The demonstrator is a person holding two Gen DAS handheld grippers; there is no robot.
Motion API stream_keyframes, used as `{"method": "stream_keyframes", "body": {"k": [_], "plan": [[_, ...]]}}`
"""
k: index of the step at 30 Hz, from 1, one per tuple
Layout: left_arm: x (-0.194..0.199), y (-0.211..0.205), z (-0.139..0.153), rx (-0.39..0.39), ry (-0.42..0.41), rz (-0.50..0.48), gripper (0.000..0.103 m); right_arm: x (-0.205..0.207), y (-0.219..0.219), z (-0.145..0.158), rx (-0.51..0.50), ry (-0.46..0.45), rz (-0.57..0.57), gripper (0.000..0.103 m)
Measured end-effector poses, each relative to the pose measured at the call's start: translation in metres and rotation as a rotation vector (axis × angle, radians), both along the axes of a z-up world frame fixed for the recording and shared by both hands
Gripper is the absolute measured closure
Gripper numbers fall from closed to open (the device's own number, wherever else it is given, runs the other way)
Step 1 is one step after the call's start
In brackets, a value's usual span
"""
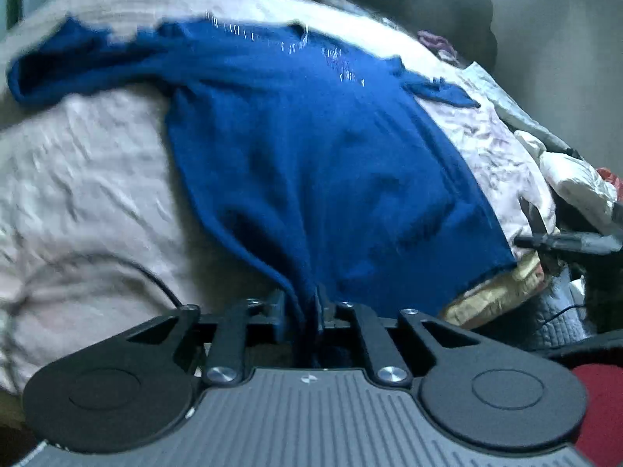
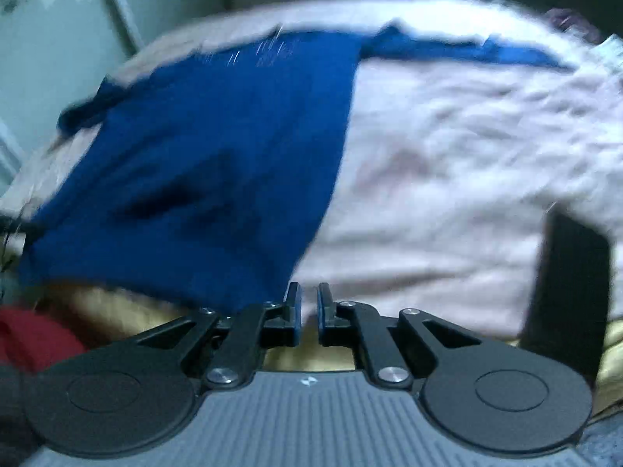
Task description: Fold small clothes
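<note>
A blue knit top (image 1: 311, 155) lies spread on a pale pink bedsheet (image 1: 85, 179), neckline far, hem near. My left gripper (image 1: 303, 311) is shut on a bunch of the hem's left corner, and the cloth rises in a fold into the jaws. In the right wrist view the blue top (image 2: 202, 163) fills the left half. My right gripper (image 2: 307, 307) is shut to a slim gap at the hem's right corner, which meets the left finger. Blur hides whether cloth is pinched there. Dark fingers (image 1: 545, 239) at that corner show in the left wrist view.
Crumpled clothes and white bags (image 1: 576, 183) pile at the bed's right side, over a yellow cover (image 1: 502, 292). A red cloth (image 2: 31, 334) lies near the front. A dark flat slab (image 2: 568, 280) stands at the right. A pale cabinet (image 2: 46, 39) is behind the bed.
</note>
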State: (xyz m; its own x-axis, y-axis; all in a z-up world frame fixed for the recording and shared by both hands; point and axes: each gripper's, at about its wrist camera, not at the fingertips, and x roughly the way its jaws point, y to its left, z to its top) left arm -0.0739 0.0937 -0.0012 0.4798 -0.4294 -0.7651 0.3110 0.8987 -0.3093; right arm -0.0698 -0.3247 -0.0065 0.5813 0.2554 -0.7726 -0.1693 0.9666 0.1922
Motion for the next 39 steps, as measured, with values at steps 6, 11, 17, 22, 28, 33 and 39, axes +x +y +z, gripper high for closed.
{"method": "stream_keyframes", "body": {"k": [6, 11, 17, 22, 28, 33, 39], "plan": [[0.010, 0.002, 0.052, 0.012, -0.232, 0.058, 0.031, 0.040, 0.023, 0.020, 0.192, -0.151, 0.063, 0.095], [0.046, -0.028, 0.051, 0.002, -0.320, 0.094, 0.017, 0.083, 0.050, -0.024, 0.150, 0.012, 0.072, 0.088], [0.097, -0.087, 0.021, 0.091, -0.336, 0.052, 0.017, 0.094, 0.019, -0.004, 0.164, -0.056, -0.003, 0.083], [0.126, -0.126, -0.008, 0.184, -0.423, 0.068, 0.016, 0.151, -0.072, 0.010, 0.315, -0.211, -0.322, 0.017], [0.145, -0.149, -0.029, 0.271, -0.474, 0.108, 0.014, 0.234, -0.169, -0.013, 0.334, -0.282, -0.627, 0.017], [0.154, -0.160, -0.040, 0.331, -0.501, 0.143, 0.011, 0.284, -0.226, -0.040, 0.345, -0.263, -0.792, 0.017], [0.162, -0.166, -0.047, 0.397, -0.517, 0.161, 0.004, 0.317, -0.253, -0.050, 0.337, -0.306, -0.864, 0.018]]}}
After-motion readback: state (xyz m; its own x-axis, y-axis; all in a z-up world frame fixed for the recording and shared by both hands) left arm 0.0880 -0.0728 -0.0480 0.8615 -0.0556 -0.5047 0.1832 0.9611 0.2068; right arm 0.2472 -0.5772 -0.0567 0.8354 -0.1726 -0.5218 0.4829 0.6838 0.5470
